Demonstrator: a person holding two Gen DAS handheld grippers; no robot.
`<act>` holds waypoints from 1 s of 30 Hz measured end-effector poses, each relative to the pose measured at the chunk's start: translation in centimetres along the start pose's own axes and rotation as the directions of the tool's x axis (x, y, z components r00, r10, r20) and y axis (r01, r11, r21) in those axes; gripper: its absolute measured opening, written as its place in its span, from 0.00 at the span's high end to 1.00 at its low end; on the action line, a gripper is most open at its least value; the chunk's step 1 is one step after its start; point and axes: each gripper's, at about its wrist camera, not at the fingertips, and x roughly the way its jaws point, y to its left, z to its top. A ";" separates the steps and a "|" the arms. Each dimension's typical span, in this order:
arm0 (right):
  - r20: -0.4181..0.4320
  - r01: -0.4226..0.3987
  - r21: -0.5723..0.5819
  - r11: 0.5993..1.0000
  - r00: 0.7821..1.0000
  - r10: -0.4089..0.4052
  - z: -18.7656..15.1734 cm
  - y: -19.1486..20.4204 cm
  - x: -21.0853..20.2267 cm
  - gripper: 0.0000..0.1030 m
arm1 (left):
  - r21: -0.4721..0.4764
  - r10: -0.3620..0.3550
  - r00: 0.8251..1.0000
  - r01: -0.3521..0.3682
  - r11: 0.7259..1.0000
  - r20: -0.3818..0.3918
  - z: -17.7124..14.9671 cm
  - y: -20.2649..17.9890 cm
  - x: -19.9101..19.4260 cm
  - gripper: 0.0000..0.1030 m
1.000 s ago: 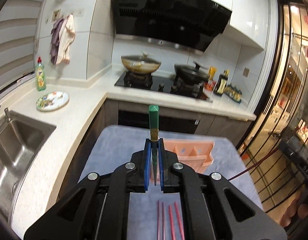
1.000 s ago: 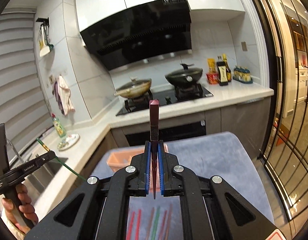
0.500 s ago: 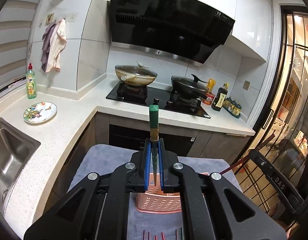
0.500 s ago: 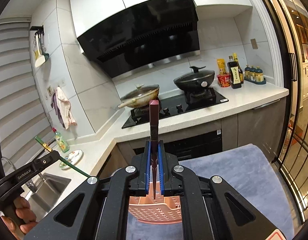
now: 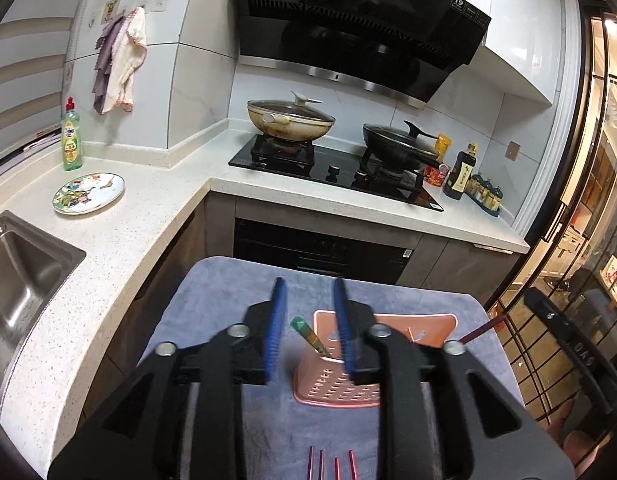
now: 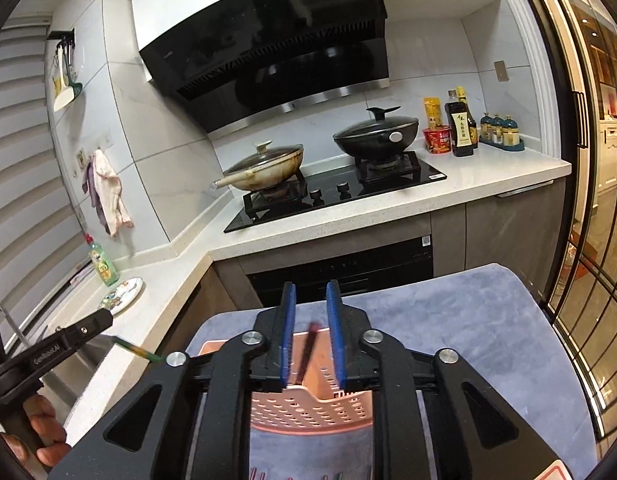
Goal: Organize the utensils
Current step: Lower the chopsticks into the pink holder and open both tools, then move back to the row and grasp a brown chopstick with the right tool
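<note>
My left gripper [image 5: 309,286] hangs over the pink perforated utensil holder [image 5: 388,315], its jaws opening. The green chopstick [image 5: 308,338] leans in the holder between the blue pads, touching neither. My right gripper [image 6: 311,286] is above the same holder [image 6: 308,412], its jaws opening too. The dark red chopstick [image 6: 306,350] shows blurred between its pads, free of both, with its lower end in the holder. Several red chopsticks [image 5: 332,464] lie on the grey cloth [image 5: 228,280] in front of the holder.
A white counter [image 5: 128,240] runs along the left with a steel sink [image 5: 24,272], a patterned plate [image 5: 88,193] and a green soap bottle [image 5: 71,136]. Behind are a black hob [image 5: 336,172] with two lidded pans and some bottles. Glass doors [image 6: 588,280] stand on the right.
Both grippers moved forward and down over the pink holder. Each was shut on an upright chopstick; both have opened and the chopsticks have dropped toward the holder.
</note>
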 end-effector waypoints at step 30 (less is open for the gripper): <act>-0.216 0.060 -0.064 0.996 0.974 -0.073 -20.9 -3.0 -15.9 0.52 | 0.022 0.059 0.982 -0.056 0.998 -0.180 -19.4 3.5 -10.7 0.49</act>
